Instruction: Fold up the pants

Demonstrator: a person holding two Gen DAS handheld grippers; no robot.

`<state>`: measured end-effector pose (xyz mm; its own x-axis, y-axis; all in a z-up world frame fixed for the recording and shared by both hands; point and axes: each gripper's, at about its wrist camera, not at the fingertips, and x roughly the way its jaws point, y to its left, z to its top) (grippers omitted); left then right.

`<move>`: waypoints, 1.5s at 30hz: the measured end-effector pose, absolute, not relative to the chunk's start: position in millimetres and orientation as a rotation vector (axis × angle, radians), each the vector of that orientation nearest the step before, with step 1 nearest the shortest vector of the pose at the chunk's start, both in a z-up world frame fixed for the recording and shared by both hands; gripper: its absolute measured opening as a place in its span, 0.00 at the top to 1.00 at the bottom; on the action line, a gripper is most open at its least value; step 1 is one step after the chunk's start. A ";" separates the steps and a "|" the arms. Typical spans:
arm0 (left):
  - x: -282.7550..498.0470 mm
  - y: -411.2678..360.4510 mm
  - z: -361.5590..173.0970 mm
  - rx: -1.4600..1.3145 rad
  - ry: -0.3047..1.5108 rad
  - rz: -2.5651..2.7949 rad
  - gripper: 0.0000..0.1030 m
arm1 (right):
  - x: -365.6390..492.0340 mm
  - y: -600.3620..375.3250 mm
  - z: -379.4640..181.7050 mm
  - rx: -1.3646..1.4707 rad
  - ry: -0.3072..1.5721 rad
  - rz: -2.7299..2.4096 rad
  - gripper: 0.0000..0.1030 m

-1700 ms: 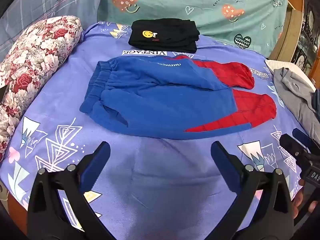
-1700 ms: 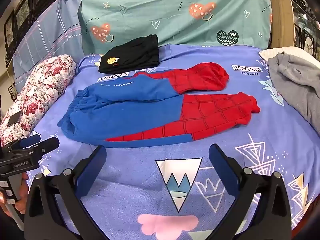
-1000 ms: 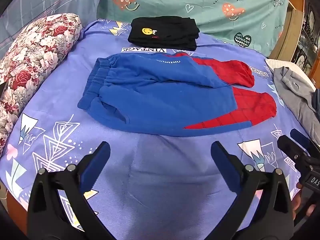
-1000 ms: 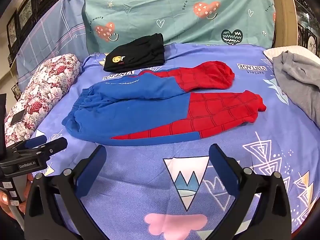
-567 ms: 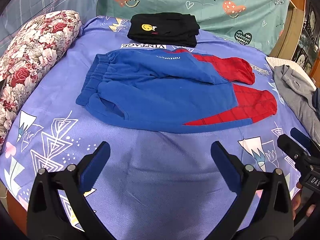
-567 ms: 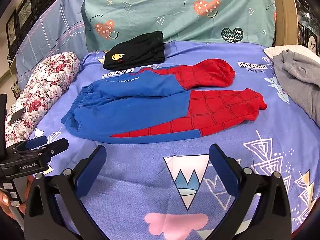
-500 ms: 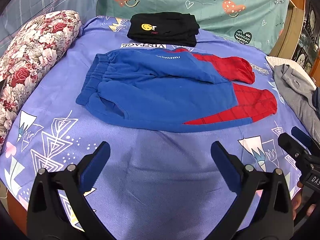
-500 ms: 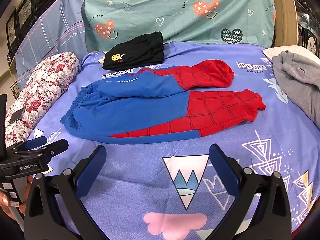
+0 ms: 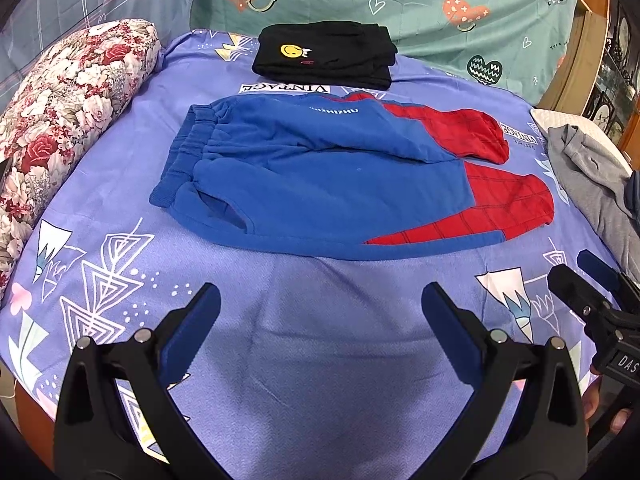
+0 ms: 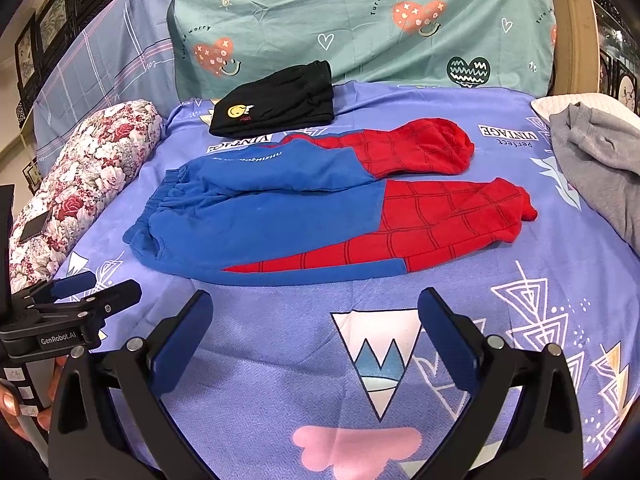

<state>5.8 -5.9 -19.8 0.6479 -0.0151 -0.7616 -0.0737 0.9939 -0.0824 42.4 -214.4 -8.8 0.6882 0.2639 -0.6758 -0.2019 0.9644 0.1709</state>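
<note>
Pants in blue and red lay flat across the middle of the purple bedsheet, waistband toward the floral pillow, both red-webbed legs toward the grey garment. Folded black clothing sat just behind them. The left gripper and right gripper hovered nearer the bed's edge, both spread wide and empty.

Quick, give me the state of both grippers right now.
Left gripper: open, holding nothing, short of the blue and red pants.
Right gripper: open, holding nothing, also short of the pants.
</note>
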 end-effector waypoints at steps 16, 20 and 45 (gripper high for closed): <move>5.6 -6.3 -21.3 -0.110 0.869 0.029 0.02 | 43.0 -210.5 -10.6 0.083 0.773 0.273 0.01; 5.2 -7.5 -22.5 -0.108 0.871 0.027 0.02 | 42.9 -209.6 -11.2 0.080 0.774 0.277 0.01; 13.0 -12.1 -24.5 -0.089 0.889 0.014 0.02 | 49.1 -208.4 -16.3 0.080 0.788 0.277 0.01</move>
